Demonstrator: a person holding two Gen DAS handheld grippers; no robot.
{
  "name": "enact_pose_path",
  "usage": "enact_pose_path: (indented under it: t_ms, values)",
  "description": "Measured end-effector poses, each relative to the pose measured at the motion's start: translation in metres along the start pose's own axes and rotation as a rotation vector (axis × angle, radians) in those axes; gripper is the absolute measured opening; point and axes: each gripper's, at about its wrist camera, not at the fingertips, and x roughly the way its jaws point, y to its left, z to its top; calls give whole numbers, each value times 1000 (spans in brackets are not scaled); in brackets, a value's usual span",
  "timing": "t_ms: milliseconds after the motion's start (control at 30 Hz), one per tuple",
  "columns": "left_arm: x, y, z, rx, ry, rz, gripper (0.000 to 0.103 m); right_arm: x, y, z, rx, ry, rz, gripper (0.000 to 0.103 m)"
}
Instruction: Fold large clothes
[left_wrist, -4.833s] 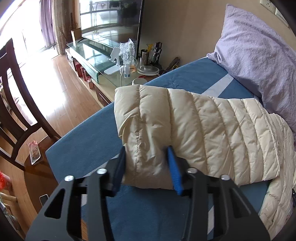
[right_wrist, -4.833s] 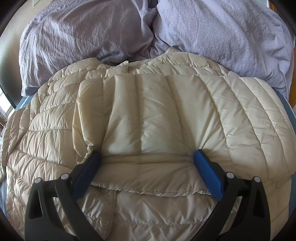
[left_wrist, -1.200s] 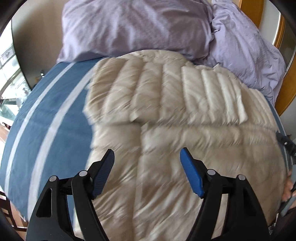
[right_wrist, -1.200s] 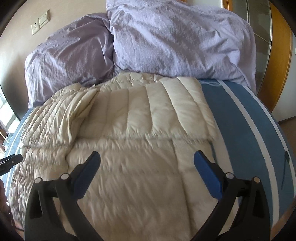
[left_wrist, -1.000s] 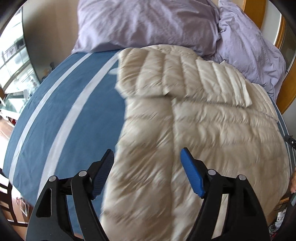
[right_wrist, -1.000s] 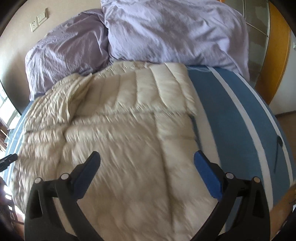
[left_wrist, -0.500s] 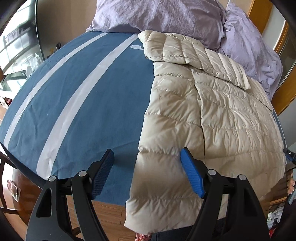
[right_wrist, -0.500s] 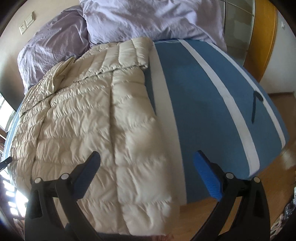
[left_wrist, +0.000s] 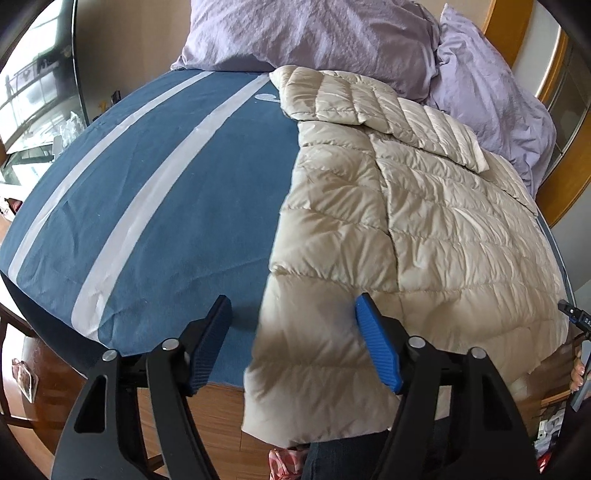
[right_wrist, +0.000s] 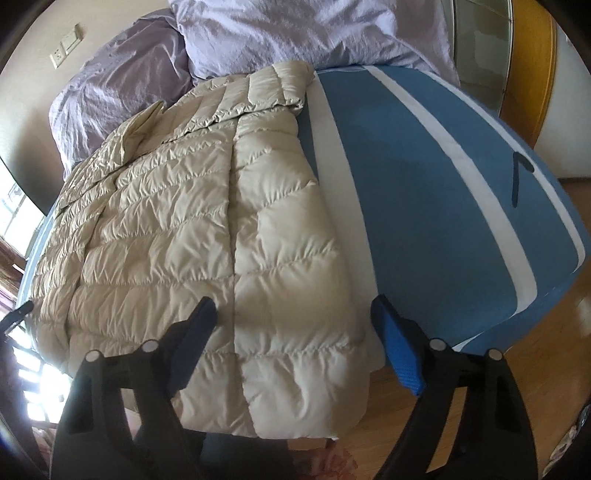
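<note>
Fingers (left_wrist: 378, 350) of both grippers spread wide — empty — above the cream down jacket's (left_wrist: 424, 229) hem.

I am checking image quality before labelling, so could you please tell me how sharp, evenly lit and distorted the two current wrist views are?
Left wrist view: mostly sharp, strong fisheye bowing the bed, the jacket hem shadowed near the left gripper. Right wrist view: sharp, same bowing, blown-out window glare at lower left, sheen on the jacket, right gripper dark.
</note>
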Motion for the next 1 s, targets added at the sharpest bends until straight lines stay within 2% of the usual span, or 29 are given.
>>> enact_pose_path:
  t_ms: [167,267,333,433,533,633,1000]
  values:
    - [-2,-5,-4,3,0,-17,56,-3,1,-2,-9,-20,18,60]
    - [-3,-7,-6,2,2,-27,46,-4,0,-3,-9,-25,50,42]
    - [-4,-7,-7,-1,5,-36,36,-4,-1,-4,-5,-26,65,27]
    - [-4,-8,-9,-8,13,-51,21,-5,1,-4,-3,-36,86,14]
    - [-6,-10,-9,-13,13,-55,11,-11,3,-1,-6,-63,89,9]
    - [-12,-13,-5,-11,-1,-53,7,-21,4,5,-4,-106,90,7]
    - [-37,-19,35,-8,-113,-32,5,-54,14,51,12,-245,107,7]
